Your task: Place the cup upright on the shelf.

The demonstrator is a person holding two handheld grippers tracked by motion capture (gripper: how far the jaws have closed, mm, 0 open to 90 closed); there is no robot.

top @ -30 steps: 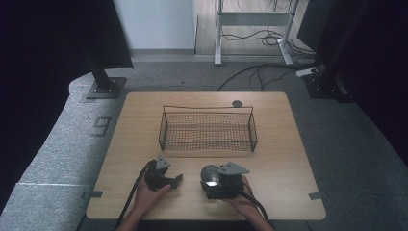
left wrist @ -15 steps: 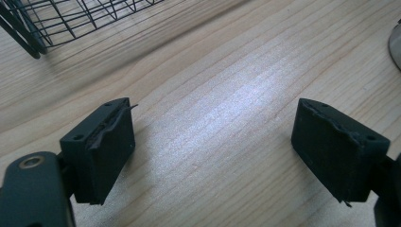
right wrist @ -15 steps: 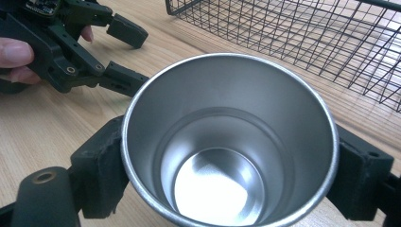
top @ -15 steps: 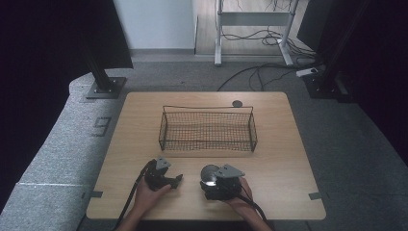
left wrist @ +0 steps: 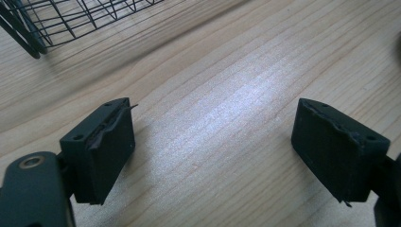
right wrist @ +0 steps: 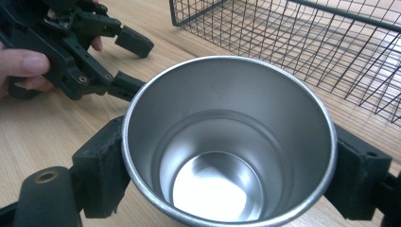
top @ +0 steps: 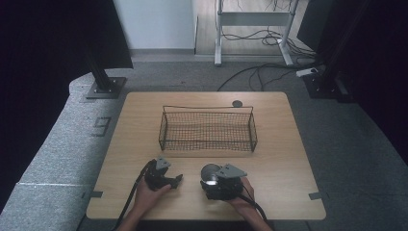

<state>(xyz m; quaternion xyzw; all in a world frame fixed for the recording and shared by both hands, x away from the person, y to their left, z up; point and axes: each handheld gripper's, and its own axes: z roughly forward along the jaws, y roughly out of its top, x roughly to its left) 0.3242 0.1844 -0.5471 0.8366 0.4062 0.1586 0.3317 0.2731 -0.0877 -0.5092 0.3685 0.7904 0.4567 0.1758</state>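
A shiny metal cup (right wrist: 227,142) stands upright on the wooden table (top: 279,144), its mouth facing me. My right gripper (right wrist: 227,156) is shut on it, one black pad pressed on each side of the wall. Its jaws have just been closing with the cup (top: 210,174) between them. In the high view the right gripper (top: 219,182) sits near the table's front edge, right of centre. My left gripper (left wrist: 213,142) rests low over bare wood with its jaws wide open and nothing between them. It lies just left of the cup (top: 174,180), also seen from the right gripper view (right wrist: 127,61).
A black wire basket (top: 207,130) stands empty across the middle of the table, just beyond both grippers (right wrist: 307,42) (left wrist: 71,19). A small dark disc (top: 236,103) lies near the far edge. Cables trail off the front edge from both hands.
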